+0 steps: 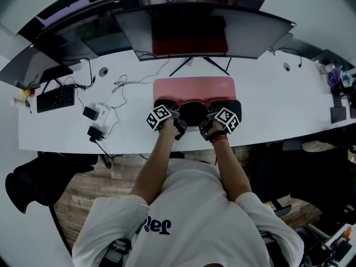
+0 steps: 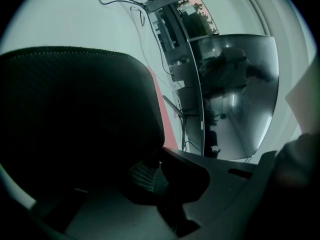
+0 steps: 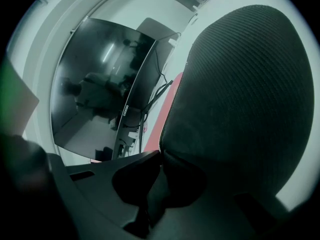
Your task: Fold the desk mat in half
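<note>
The desk mat [image 1: 194,88] is pink on top and lies on the white desk in front of the monitor. Its near edge is lifted and curls up, showing the black underside [image 1: 194,111]. My left gripper [image 1: 178,118] is shut on the left part of that raised edge and my right gripper [image 1: 209,119] on the right part. In the left gripper view the black underside [image 2: 75,114] fills the left, with a pink strip [image 2: 161,109] beside it and the left gripper [image 2: 159,160] pinching the edge. The right gripper view shows the black flap [image 3: 240,94] and the right gripper [image 3: 161,153] clamped on its edge.
A wide curved monitor [image 1: 203,32] on a stand stands just behind the mat. A black keyboard [image 1: 55,99], a white device [image 1: 99,115] and loose cables [image 1: 128,85] lie at the left. The desk's front edge [image 1: 133,149] runs under my forearms. A black chair [image 1: 39,177] stands lower left.
</note>
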